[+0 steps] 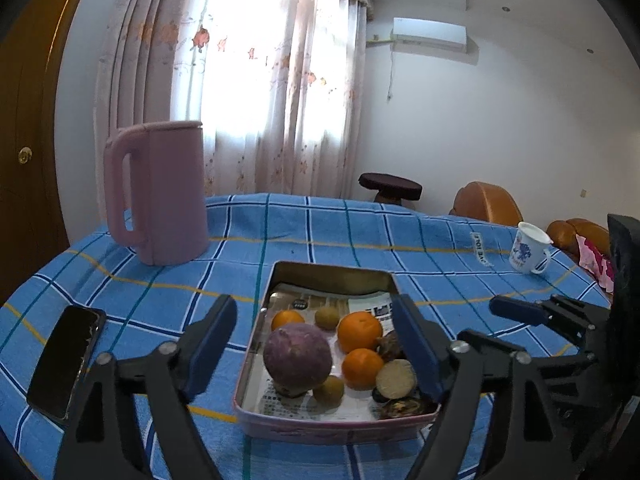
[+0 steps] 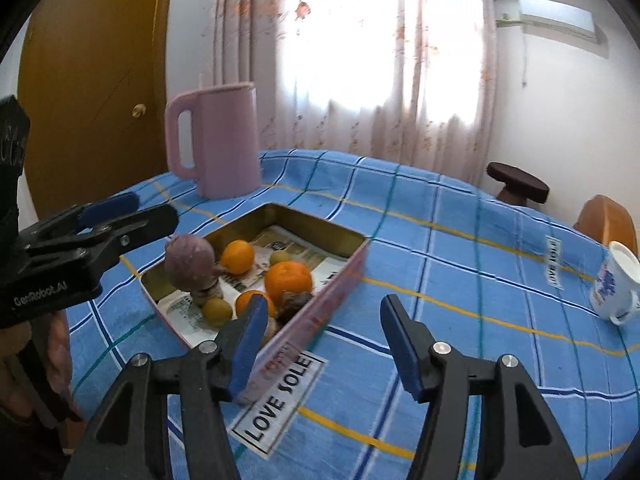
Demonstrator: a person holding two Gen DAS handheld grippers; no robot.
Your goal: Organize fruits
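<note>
A pink metal tin (image 1: 256,364) sits on the blue checked tablecloth and holds the fruit: a large purple sweet potato (image 1: 298,356), several oranges (image 1: 359,331), small green-yellow fruits (image 1: 329,391), a cut tuber (image 1: 396,379) and dark pieces. My left gripper (image 1: 316,352) is open, its jaws straddling the tin from above. In the right wrist view the tin (image 2: 320,304) lies left of centre with the potato (image 2: 188,262) and oranges (image 2: 288,278). My right gripper (image 2: 322,344) is open and empty over the tin's near right wall. The left gripper (image 2: 108,216) shows at the left there.
A pink jug (image 1: 164,192) stands at the back left. A black phone (image 1: 68,360) lies at the left edge. A white patterned mug (image 1: 530,252) stands at the right. Chairs and a stool stand beyond the table's far edge. The right gripper (image 1: 520,312) shows at right.
</note>
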